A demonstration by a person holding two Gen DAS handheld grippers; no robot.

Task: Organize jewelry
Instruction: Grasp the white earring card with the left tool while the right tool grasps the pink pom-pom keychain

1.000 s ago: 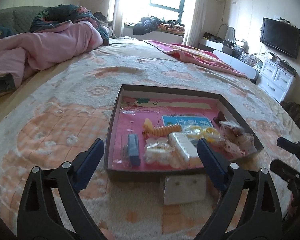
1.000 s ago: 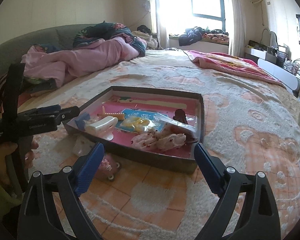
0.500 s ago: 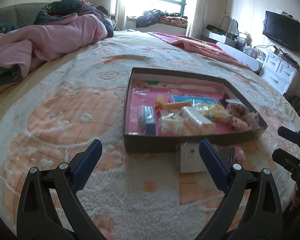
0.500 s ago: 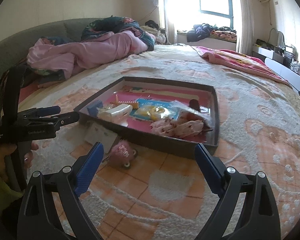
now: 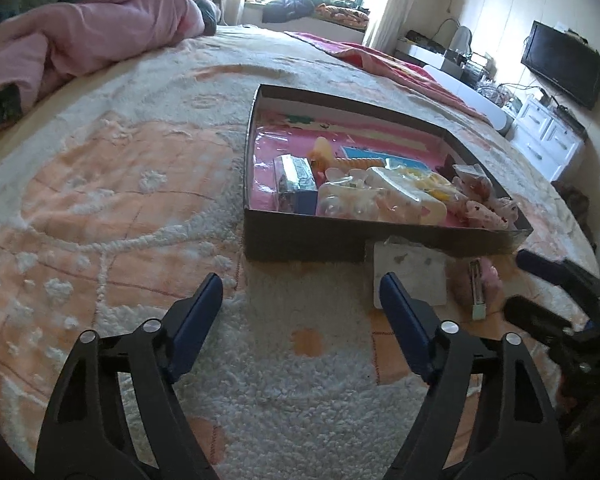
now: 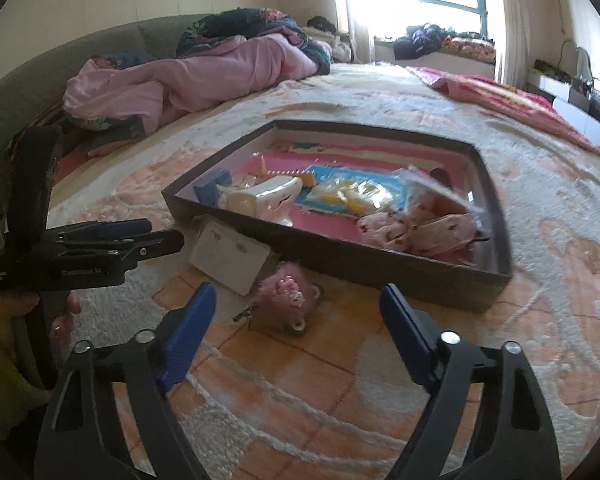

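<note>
A dark shallow box (image 5: 308, 242) (image 6: 400, 266) with a pink floor lies on the bedspread and holds several small packets and hair pieces. A white jewelry card (image 5: 414, 278) (image 6: 230, 258) and a pink fluffy hair clip (image 6: 286, 294) (image 5: 486, 286) lie on the spread just outside the box's near wall. My left gripper (image 5: 302, 312) is open and empty, short of the box; it also shows from the side in the right wrist view (image 6: 156, 234). My right gripper (image 6: 298, 322) is open and empty, just behind the pink clip; it also shows at the right edge of the left wrist view (image 5: 540, 284).
A pink quilt (image 6: 204, 76) is bunched at the far left of the bed. A red-pink blanket (image 6: 508, 98) lies at the far right. A TV (image 5: 562, 64) and white drawers (image 5: 548, 142) stand beyond the bed's right edge.
Both grippers have pulled back and dropped lower toward the spread, so the box sits farther ahead. The card and pink clip have come into fuller view in front of the box.
</note>
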